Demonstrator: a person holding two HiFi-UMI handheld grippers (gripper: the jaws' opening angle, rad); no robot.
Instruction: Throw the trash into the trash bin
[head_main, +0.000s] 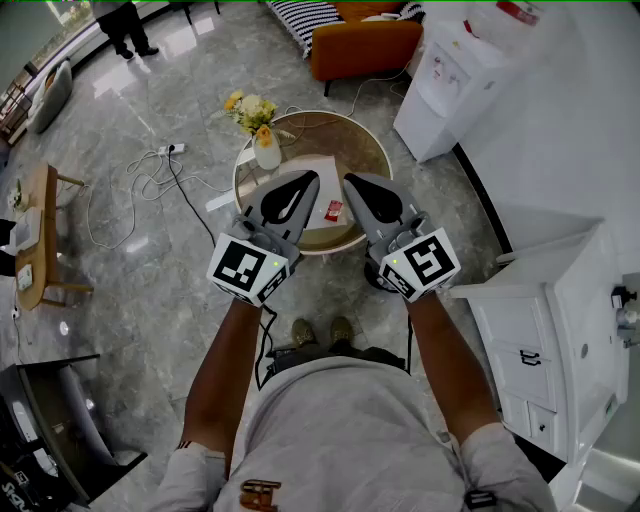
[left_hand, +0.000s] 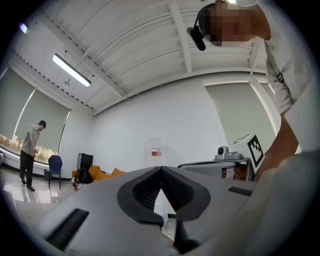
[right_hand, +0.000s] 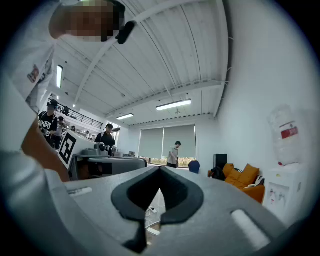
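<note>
- Tools both pressed together and empty, I see: left tool (head_main: 312, 179), right tool (head_main: 349, 180).
- Print on red packet (head_main: 333, 210), lying on worktop (head_main: 365, 150), too small to read.

Floor (head_main: 150, 300): grey veined stone-look tiles, polished and glossy, throwing back window glare.
Round table (head_main: 365, 150): brown wood-look top, smooth, with a pale rim.
Left tool (head_main: 308, 180) and right tool (head_main: 352, 180): matt grey plastic shells. Pads (left_hand: 145, 192) are black, rubbery-looking and finely ribbed.
Sofa (head_main: 365, 45): orange cloth, matt.
Vase (head_main: 267, 155): white, smooth, slight sheen.
Cabinet (head_main: 560, 330): white, smooth, satin finish.
Water dispenser (head_main: 450, 75): white plastic, smooth.
Shirt (head_main: 350, 430): grey cloth, matt.
Side table (head_main: 40, 230): pale wood.
</note>
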